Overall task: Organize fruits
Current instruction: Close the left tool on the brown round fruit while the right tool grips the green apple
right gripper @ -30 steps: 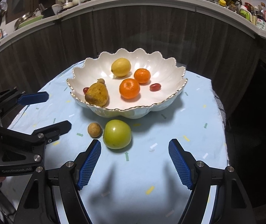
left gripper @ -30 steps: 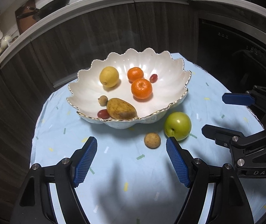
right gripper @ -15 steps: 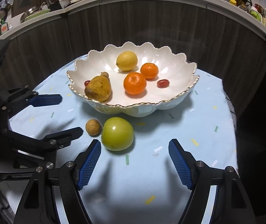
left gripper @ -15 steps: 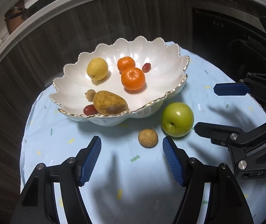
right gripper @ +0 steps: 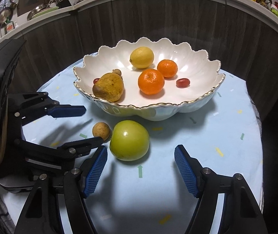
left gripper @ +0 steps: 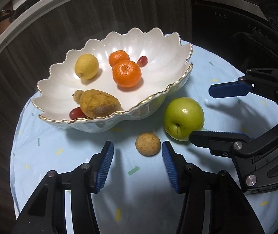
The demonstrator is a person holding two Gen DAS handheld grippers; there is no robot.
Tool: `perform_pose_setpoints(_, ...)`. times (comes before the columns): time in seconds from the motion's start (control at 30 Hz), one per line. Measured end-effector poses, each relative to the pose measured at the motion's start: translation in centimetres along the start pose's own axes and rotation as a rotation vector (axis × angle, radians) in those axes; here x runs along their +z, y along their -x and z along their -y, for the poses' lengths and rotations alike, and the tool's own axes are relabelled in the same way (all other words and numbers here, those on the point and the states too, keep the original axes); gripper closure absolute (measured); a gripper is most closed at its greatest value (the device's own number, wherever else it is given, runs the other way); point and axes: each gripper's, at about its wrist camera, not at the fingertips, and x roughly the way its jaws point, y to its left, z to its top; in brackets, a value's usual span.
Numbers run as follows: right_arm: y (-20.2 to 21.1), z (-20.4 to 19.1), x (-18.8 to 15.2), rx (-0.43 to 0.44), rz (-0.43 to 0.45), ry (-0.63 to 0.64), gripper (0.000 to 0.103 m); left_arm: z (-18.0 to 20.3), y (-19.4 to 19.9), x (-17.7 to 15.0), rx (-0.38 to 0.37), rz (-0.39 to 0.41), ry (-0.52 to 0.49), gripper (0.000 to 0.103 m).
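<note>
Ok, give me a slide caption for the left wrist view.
Open left gripper closing in on the small brown fruit beside the green apple, in front of the fruit bowl.

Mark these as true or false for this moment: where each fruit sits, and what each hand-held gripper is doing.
1. The green apple lies on the tablecloth, outside the bowl. True.
2. The lemon sits on the tablecloth. False: it is in the bowl.
3. The left hand-held gripper grips the small brown fruit. False: its jaws have been closing, but the fruit lies free just ahead of them.
4. Two oranges are in the bowl. True.
5. The right hand-held gripper holds the apple. False: it is open, with the apple just beyond its fingertips.
</note>
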Motion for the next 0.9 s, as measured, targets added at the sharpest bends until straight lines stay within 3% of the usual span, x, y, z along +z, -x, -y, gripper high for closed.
perform_pose_setpoints(0.47,-1.9,0.3,0.5,0.110,-0.016,-0.025,0.037,-0.8,-1.5,0.0,-0.081,0.010,0.016,0.061)
perform_pose_setpoints(0.6,-2.3,0.3,0.7,0.139,-0.018,-0.036,0.042,-0.5,-1.7,0.2,-0.100,0.009,0.012,0.076)
perform_pose_setpoints(0.73,-2.6,0.4,0.7,0.169,-0.025,-0.057,0.051,-0.6,-1.7,0.3,-0.093,0.006,0.022,0.076)
perform_pose_setpoints(0.9,-2.6,0.5,0.6,0.169,-0.026,-0.081,0.053,-0.8,-1.6,0.1,-0.088,0.004,0.043,0.075)
